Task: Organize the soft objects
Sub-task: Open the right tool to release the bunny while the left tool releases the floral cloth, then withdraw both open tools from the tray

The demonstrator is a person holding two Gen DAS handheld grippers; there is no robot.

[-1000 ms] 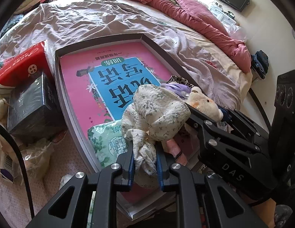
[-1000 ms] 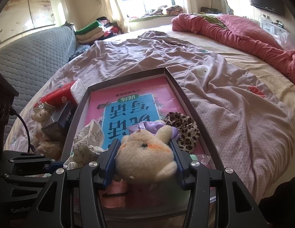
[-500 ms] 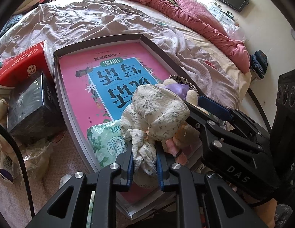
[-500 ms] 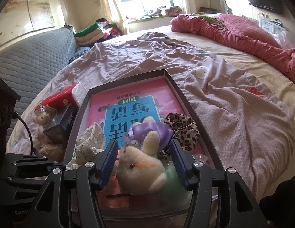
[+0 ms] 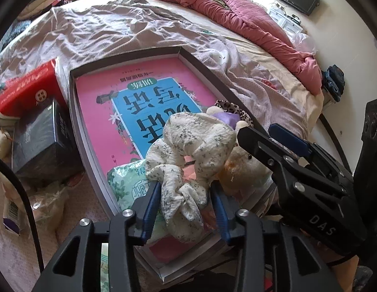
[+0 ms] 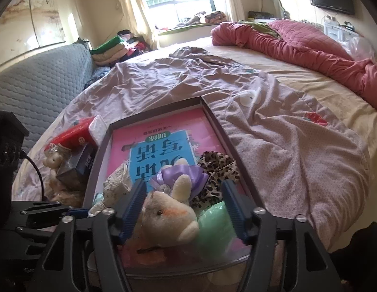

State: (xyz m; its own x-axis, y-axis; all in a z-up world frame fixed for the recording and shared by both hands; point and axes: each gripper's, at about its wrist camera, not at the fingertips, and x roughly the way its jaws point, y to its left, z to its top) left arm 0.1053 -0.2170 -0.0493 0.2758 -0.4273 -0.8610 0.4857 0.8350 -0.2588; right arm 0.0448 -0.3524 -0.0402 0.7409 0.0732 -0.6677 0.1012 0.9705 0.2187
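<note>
A white floral cloth (image 5: pixel 198 143) lies bunched at the near end of a shallow grey tray (image 5: pixel 72 121). Its knotted tail hangs between the pads of my left gripper (image 5: pixel 186 202), whose jaws are opening and no longer pinch it. A cream plush toy (image 6: pixel 169 216) with an orange cheek lies in the tray (image 6: pixel 222 131), loose between the pads of my right gripper (image 6: pixel 183 206), which is also opening. Behind it sit a purple bow (image 6: pixel 178 175) and a leopard-print scrunchie (image 6: pixel 217 168). The right gripper's fingers (image 5: pixel 266 146) reach in beside the cloth.
A pink book (image 5: pixel 144 92) covers the tray floor, with a green tissue pack (image 5: pixel 125 182) at its near end. Left of the tray are a red tissue pack (image 5: pixel 25 90), a black box (image 5: pixel 40 133) and a small plush bear (image 6: pixel 51 160). A pink quilt (image 6: pixel 297 43) lies on the far bed.
The left jaws, shut on the cloth's tail before, have spread apart. The right jaws widened and the plush toy sank from their grip into the tray.
</note>
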